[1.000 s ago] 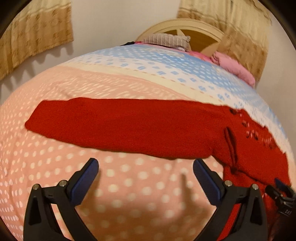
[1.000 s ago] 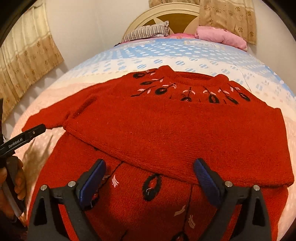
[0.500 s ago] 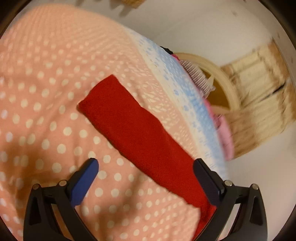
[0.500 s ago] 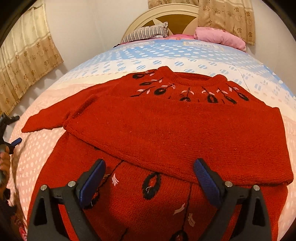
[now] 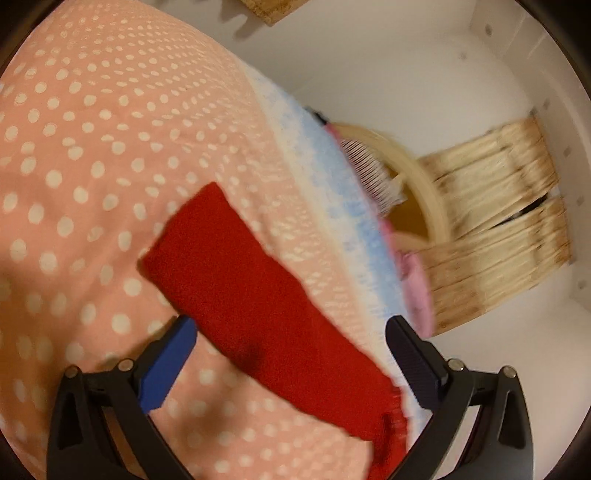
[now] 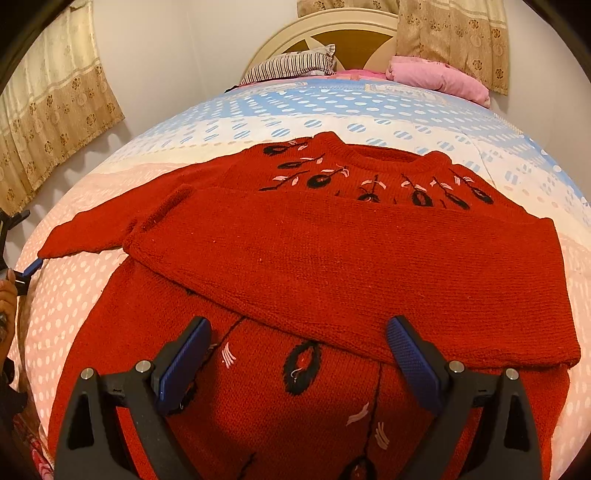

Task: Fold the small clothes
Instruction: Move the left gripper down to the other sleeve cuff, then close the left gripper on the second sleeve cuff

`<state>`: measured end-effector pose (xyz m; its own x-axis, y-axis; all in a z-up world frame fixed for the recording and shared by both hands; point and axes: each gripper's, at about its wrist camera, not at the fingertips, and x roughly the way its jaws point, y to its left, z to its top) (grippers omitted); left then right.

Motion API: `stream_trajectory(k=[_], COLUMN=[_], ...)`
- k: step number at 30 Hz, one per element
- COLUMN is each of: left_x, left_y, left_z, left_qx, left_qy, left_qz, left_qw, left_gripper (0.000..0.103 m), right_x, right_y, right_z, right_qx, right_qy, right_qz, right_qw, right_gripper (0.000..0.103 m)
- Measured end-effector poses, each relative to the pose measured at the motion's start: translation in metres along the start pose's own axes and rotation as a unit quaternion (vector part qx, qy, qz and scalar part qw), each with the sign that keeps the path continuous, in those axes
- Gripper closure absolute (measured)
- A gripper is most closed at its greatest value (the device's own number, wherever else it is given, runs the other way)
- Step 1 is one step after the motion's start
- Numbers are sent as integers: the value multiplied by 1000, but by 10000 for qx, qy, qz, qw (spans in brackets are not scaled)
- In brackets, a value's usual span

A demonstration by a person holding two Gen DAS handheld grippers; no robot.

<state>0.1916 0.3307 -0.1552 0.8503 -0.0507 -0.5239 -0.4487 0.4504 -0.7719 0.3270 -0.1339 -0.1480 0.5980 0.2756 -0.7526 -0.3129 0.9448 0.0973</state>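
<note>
A red knitted sweater [image 6: 332, 258] with black and pink flowers lies flat on the bed. Its right sleeve is folded across the chest. Its left sleeve [image 5: 258, 306] stretches out over the pink dotted bedspread [image 5: 74, 184]; the sleeve also shows in the right wrist view [image 6: 92, 232]. My left gripper [image 5: 291, 354] is open, tilted, with its jaws on either side of that sleeve, just above it. It also shows at the left edge of the right wrist view [image 6: 22, 273]. My right gripper [image 6: 295, 358] is open and empty, hovering over the sweater's lower body.
A striped pillow [image 6: 291, 68] and a pink pillow [image 6: 439, 79] lie at the cream headboard [image 6: 351, 26]. Beige curtains [image 6: 48, 122] hang on the left wall and behind the headboard. The bedspread turns blue and white [image 6: 332, 107] beyond the sweater.
My left gripper has rolled and swung left along the outstretched sleeve toward its cuff, then moved closer over it. My right gripper has stayed almost still.
</note>
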Motion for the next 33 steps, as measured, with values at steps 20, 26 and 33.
stream_trajectory(k=[20, 26, 33], left_x=[4, -6, -9], left_y=[3, -11, -61], left_z=[13, 11, 5], left_qx=[281, 602, 1256], left_qy=[-253, -368, -417], left_qz=[647, 603, 338], left_qw=[9972, 9957, 9906], left_gripper=[98, 98, 98], right_x=[-3, -3, -15], right_y=[-1, -2, -5], right_z=[-1, -1, -1], right_qx=[13, -1, 115], right_qy=[-33, -26, -260], right_qz=[-24, -42, 143], right_qw=[10000, 10000, 9995], right_gripper=[6, 6, 6])
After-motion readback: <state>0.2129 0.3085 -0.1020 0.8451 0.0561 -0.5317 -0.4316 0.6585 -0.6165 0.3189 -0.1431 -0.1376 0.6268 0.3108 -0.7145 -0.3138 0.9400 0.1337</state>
